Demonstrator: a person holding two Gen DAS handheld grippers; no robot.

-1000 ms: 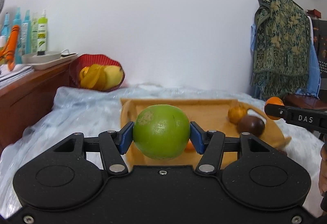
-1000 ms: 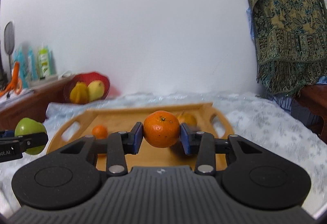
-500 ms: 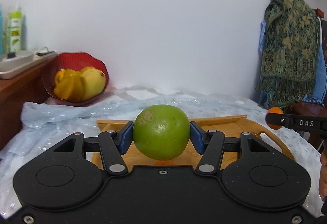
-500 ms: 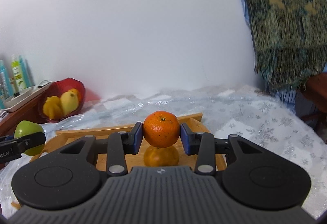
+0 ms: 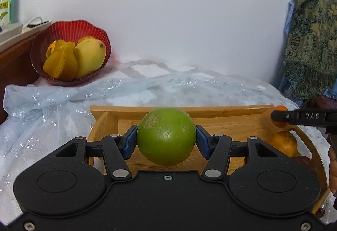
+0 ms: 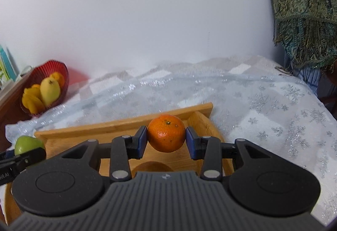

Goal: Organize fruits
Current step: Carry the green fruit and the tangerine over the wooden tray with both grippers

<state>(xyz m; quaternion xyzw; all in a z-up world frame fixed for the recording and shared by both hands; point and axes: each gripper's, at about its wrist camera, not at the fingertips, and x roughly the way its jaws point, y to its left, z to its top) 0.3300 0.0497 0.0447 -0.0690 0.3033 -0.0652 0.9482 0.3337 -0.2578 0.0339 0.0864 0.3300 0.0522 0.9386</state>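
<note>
We hold a fruit in each pair of tongs. The left tongs (image 5: 166, 142) are clamped on a green fruit (image 5: 166, 136), blue pads pressing both flanks; the right tongs (image 6: 166, 140) are narrow, clamped on a mandarin (image 6: 166, 136). Both fruits hang above the tray (image 5: 210, 109), clear of its floor.

The relation that matters: the red bowl (image 5: 69, 30) lies ahead and to the left of both tongs, beyond the tray's far rim, against the wall. The left hand is the nearer to it. We judge the bowl to be the likely drop point, the green fruit going first.

The bowl is ribbed, with a scalloped rim, and tilts its mouth toward us. It holds a smooth yellow mango (image 5: 89, 57) and a ridged starfruit (image 5: 61, 62); little free room shows.

The green fruit is round and waxy with one rough tan scar; no long axis to mind. The mandarin is pebbled, stem end up. The tray is pale wood with a raised rim. Another orange fruit (image 5: 284, 143) sits at its right end. The cloth (image 6: 273, 108) is glittery and crinkled.
</note>
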